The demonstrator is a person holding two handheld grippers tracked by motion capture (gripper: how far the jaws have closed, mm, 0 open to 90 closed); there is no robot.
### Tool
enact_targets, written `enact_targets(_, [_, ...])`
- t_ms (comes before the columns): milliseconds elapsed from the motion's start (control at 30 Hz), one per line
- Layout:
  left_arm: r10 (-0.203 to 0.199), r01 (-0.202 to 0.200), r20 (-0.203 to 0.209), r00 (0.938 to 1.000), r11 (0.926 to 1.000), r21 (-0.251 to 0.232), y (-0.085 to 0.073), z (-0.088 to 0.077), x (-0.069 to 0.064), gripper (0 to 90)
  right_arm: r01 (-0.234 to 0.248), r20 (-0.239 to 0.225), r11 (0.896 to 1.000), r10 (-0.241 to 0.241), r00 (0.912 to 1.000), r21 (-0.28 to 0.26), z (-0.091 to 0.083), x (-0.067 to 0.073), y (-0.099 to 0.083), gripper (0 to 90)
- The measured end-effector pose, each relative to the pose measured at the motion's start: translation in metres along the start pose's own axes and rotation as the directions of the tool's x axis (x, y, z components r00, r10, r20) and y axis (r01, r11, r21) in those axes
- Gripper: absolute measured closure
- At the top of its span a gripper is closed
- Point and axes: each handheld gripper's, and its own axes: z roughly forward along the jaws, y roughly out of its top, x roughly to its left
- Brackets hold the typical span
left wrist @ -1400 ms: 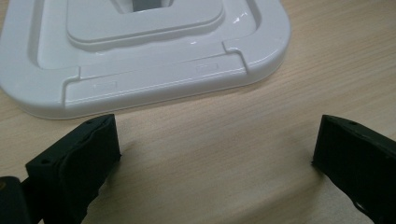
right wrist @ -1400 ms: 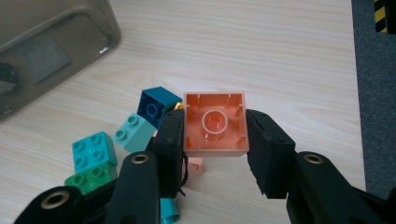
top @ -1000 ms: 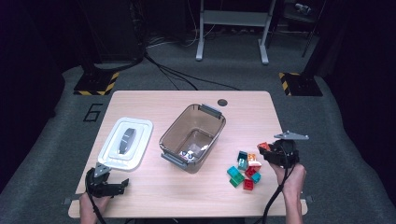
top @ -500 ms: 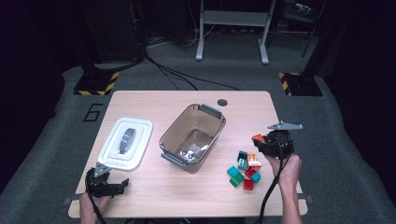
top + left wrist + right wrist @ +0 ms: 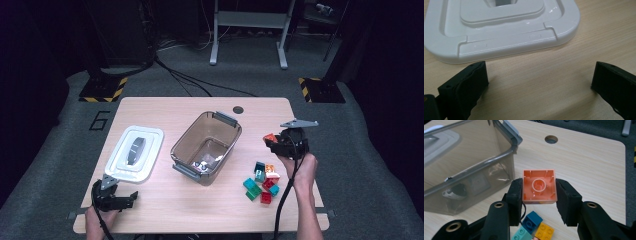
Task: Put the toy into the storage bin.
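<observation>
- High view: we see the worktop (image 5: pixel 165 107) bearing everything, with room left at its near edge for both of the person's hands to come in.
- The clear bin (image 5: pixel 206 146) sits open and slightly turned near the middle, so we judge it is meant to receive the bricks; something small and pale lies at its bottom, too blurred to name.
- The white lid (image 5: pixel 135 152) lies flat to the bin's left, set aside so the opening stays free.
- The loose bricks (image 5: pixel 261 181) cluster near the right side, close to the bin, a short carry away.
- The right hand-held gripper (image 5: pixel 274 141) has its jaws closed most of the way, pads pressed on two opposite sides of the orange brick (image 5: pixel 539 186), hollow underside facing its camera; gripping it by the flat sides keeps it from twisting.
- The left hand-held gripper (image 5: pixel 539 82) rests low at the worktop's near left corner, jaws wide apart with nothing between them, just short of the lid's edge.
- Against the earlier frame, the right hand-held gripper has risen off the pile and drawn towards the bin with the orange brick; the left one, the lid and the bin are unchanged.
</observation>
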Motion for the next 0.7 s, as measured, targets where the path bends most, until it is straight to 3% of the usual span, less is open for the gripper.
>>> enact_targets(300, [-0.003,0.003,-0.002,1.0,1.0,-0.004,0.0,0.0,0.0,0.4,0.034,-0.013,0.999,-0.034,0.9993,-0.005,0.001,0.012,0.02,58.9])
enact_targets(700, [-0.003,0.003,-0.004,1.0,1.0,-0.008,0.0,0.001,0.0,0.4,0.06,-0.037,0.998,-0.06,0.9975,-0.006,0.015,0.026,0.041,58.8])
